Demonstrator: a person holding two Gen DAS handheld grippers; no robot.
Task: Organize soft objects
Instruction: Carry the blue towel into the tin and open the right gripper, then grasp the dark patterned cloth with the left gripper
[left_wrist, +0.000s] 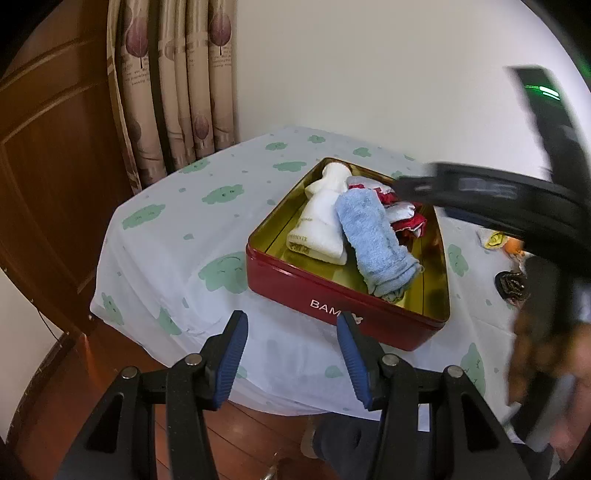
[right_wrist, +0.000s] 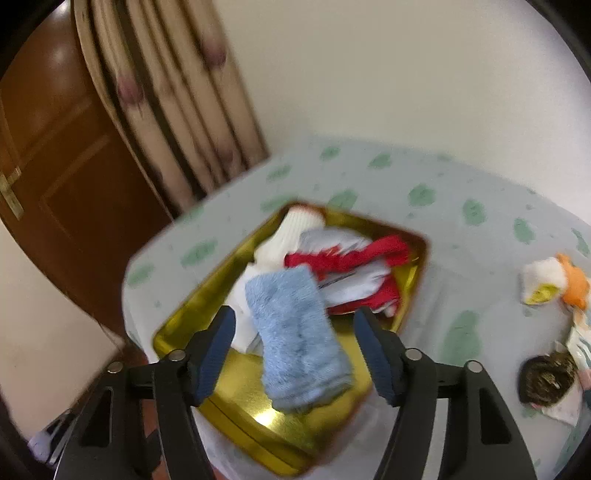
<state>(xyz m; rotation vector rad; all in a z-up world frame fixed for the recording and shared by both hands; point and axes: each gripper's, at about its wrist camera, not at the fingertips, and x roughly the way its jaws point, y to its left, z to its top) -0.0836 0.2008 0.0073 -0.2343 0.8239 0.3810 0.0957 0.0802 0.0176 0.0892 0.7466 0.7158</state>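
A red tin (left_wrist: 295, 284) with a gold inside (right_wrist: 243, 391) sits on the cloth-covered table. In it lie a white sock (left_wrist: 321, 218) (right_wrist: 284, 236), a rolled light-blue towel (left_wrist: 376, 240) (right_wrist: 299, 336) and a red-and-white cloth (left_wrist: 402, 214) (right_wrist: 354, 273). My left gripper (left_wrist: 291, 332) is open and empty, in front of the tin's near wall. My right gripper (right_wrist: 295, 332) is open and empty, hovering above the blue towel; its body shows blurred over the tin's right side in the left wrist view (left_wrist: 498, 199).
A white and orange plush toy (right_wrist: 554, 280) (left_wrist: 498, 240) and a dark brown fuzzy item (right_wrist: 546, 376) (left_wrist: 511, 284) lie on the table (left_wrist: 177, 236) right of the tin. A curtain (left_wrist: 173, 92) and a wooden door (left_wrist: 48, 166) stand behind left. The table's edge is close below my left gripper.
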